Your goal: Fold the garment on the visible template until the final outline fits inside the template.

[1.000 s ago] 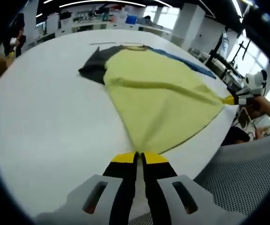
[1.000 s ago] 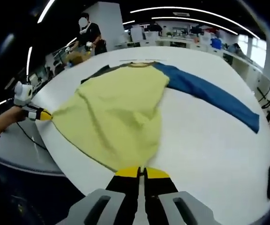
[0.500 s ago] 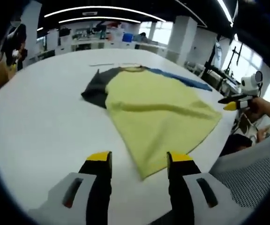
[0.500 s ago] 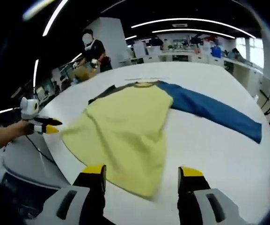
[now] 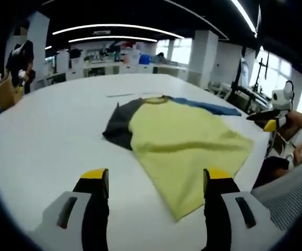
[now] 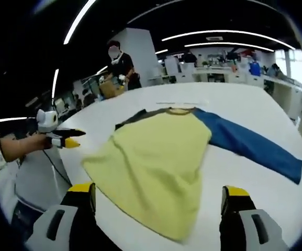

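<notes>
- The garment [image 5: 185, 140] is lying flat on the table [image 5: 51, 130] just ahead of both grippers; yellow body spread out, blue sleeve [image 6: 250, 146] still stretched wide.
- Left gripper [image 5: 156, 180] and right gripper [image 6: 158, 193] are both hovering with jaws apart, gripping nothing.
- I'm guessing pretty much all the folding is still waiting; can't make out any template.
</notes>
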Action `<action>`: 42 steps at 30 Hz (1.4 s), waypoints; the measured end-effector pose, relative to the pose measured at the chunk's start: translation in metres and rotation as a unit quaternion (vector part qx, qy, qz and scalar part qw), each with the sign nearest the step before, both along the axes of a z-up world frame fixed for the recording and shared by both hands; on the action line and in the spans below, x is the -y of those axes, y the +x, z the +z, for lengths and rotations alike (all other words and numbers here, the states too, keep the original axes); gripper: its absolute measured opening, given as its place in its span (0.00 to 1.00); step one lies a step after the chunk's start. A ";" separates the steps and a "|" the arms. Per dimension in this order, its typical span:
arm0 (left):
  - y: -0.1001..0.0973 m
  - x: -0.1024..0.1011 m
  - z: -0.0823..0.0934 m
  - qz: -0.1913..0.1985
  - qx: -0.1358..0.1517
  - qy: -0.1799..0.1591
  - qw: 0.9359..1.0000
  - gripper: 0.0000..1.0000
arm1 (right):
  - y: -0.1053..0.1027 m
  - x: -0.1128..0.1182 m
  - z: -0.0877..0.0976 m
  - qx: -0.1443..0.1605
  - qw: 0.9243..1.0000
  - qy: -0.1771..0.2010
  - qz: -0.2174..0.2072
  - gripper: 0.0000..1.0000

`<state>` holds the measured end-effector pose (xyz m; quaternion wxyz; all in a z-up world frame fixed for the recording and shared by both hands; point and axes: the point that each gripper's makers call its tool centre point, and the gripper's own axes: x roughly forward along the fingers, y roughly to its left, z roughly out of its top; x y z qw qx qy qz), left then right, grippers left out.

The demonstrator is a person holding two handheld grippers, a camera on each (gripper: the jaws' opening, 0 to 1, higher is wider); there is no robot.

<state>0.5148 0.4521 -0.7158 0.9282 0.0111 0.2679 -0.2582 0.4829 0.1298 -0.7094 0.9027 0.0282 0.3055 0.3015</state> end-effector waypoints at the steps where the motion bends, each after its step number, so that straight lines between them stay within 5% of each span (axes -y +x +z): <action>1: 0.003 -0.001 0.002 0.000 0.004 0.000 1.000 0.73 | 0.002 -0.002 0.001 0.001 1.000 0.000 0.003 0.99; 9: 0.033 -0.012 0.013 0.012 0.027 0.004 1.000 0.74 | 0.014 -0.014 0.008 0.008 1.000 -0.001 0.026 0.99; 23: 0.088 -0.028 0.011 0.043 0.047 0.014 0.998 0.61 | 0.034 -0.035 0.017 0.016 0.998 0.006 0.062 0.99; 42: 0.143 -0.040 -0.024 0.062 0.035 0.052 0.996 0.41 | 0.051 -0.057 0.016 0.021 0.995 0.008 0.097 0.99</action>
